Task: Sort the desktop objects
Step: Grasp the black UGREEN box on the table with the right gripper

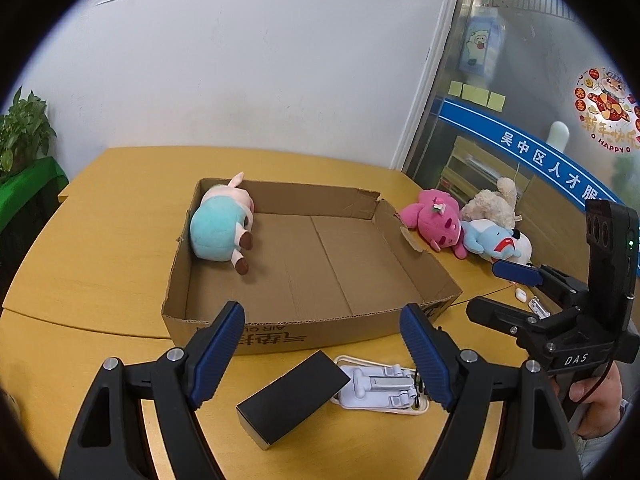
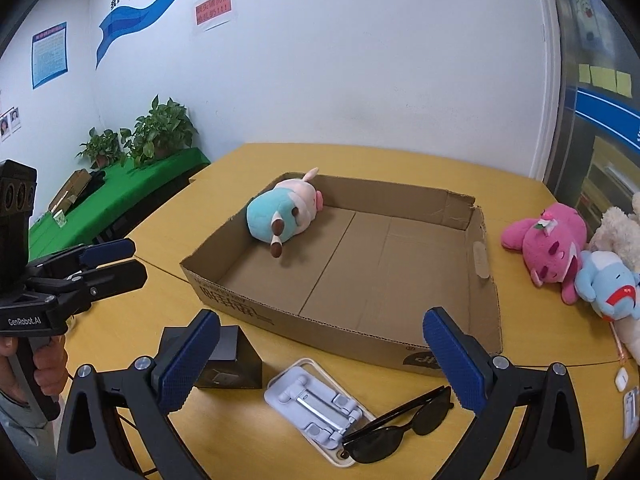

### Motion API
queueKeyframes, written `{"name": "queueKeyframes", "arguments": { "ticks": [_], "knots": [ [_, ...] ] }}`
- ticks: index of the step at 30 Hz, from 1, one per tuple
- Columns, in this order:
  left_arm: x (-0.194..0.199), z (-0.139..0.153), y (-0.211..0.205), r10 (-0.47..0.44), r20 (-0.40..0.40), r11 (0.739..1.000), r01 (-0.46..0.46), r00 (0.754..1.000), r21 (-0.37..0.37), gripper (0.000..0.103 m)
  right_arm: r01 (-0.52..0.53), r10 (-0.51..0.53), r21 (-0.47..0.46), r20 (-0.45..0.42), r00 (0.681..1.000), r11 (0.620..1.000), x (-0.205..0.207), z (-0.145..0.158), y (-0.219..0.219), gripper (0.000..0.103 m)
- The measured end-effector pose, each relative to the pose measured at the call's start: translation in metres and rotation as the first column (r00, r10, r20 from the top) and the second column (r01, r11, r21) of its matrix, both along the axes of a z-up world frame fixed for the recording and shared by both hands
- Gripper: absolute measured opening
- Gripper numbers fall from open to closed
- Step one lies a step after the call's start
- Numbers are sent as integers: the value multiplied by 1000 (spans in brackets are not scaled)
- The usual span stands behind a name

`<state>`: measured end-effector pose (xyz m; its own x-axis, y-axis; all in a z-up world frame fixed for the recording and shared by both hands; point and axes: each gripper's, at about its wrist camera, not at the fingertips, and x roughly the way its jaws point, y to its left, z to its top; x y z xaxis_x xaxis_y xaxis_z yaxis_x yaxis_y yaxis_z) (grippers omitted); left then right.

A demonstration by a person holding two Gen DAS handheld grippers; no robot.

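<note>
The pink plush (image 2: 548,246), soft and light, lies at right of frame beside the cardboard box (image 2: 486,300); pinch its plump body. Left gripper (image 1: 322,354) and right gripper (image 2: 320,360) both hang spread, empty.

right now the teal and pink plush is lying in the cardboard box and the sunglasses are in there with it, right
Not quite. The teal and pink plush does lie in the cardboard box, but the sunglasses are outside it, on the table in front of the box, beside the white phone stand. The right wrist view shows this.
</note>
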<state>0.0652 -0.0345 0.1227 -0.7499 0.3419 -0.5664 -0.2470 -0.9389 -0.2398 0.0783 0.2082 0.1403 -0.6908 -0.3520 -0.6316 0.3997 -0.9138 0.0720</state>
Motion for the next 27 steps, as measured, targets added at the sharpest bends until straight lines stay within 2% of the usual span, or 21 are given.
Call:
{"name": "queueKeyframes", "arguments": {
  "ticks": [6,10,12,14,18,22,24,25,26,27],
  "knots": [
    [-2,-11,-6,17,23,1000,-18,1000,4,80,-23,23,-19,9,1000,1000,-4,-7,-1,103],
    [-4,-27,-17,17,79,999,-21,997,40,80,-46,46,-3,17,999,999,-12,-17,-6,103],
    [-7,-39,-25,19,122,997,-28,992,68,79,-98,100,-51,42,994,994,-15,-22,-9,103],
    [-8,-55,-34,11,177,993,-31,984,112,79,-159,168,-98,88,982,982,-20,-33,-17,103],
    [-7,-81,-46,3,258,985,-47,966,164,79,-208,211,-36,176,961,977,-32,-67,-49,102],
    [-9,-105,-54,3,337,975,-77,942,208,77,-275,300,-126,285,910,953,-51,-99,-72,98],
    [-10,-115,-56,-5,364,973,-80,932,218,66,-273,301,-131,313,901,953,-59,-110,-78,88],
    [-10,-120,-56,-16,375,970,-77,927,232,63,-277,315,-158,327,891,948,-62,-114,-78,84],
    [-11,-123,-58,-37,374,963,-67,927,262,60,-288,341,-198,337,878,937,-64,-118,-78,75],
    [-11,-126,-59,-61,373,955,-55,926,293,57,-297,359,-221,342,869,929,-65,-121,-78,70]
  ]
}}
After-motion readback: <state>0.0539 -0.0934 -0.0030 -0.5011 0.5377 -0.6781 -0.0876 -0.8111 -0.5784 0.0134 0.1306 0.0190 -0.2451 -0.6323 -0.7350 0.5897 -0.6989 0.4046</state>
